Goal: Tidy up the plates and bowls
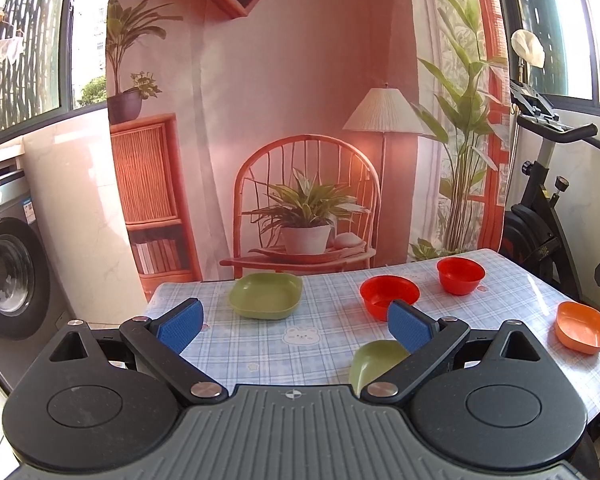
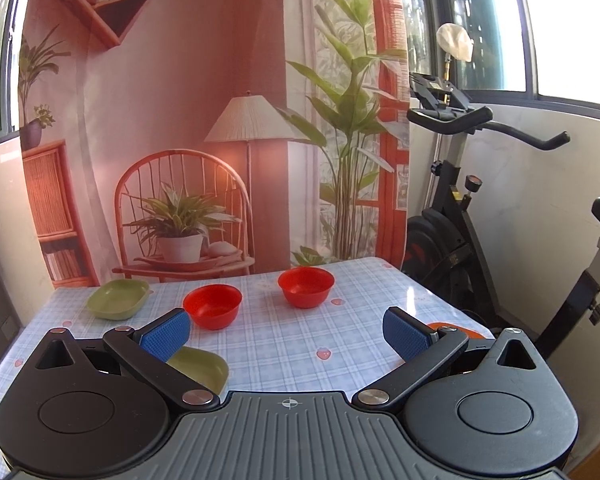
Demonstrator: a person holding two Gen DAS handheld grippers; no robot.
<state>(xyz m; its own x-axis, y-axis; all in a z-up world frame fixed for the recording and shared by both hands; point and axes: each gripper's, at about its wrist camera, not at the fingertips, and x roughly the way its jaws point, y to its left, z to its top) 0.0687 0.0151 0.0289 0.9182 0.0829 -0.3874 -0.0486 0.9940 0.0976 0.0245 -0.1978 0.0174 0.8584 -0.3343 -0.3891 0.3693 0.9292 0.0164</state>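
On the checked tablecloth (image 1: 260, 344) lie a green square plate (image 1: 266, 295) at the far left, a second green plate (image 1: 374, 364) near the front, two red bowls (image 1: 389, 296) (image 1: 460, 275) and an orange plate (image 1: 582, 327) at the right. My left gripper (image 1: 294, 326) is open and empty above the near table; its right finger overlaps the near green plate. In the right wrist view the far green plate (image 2: 118, 298), near green plate (image 2: 202, 368), red bowls (image 2: 213, 306) (image 2: 306, 287) and orange plate (image 2: 456, 328) show. My right gripper (image 2: 286, 338) is open and empty.
A printed backdrop (image 1: 300, 120) hangs behind the table. A washing machine (image 1: 8, 276) stands at the left. An exercise bike (image 2: 460, 216) stands close to the table's right edge.
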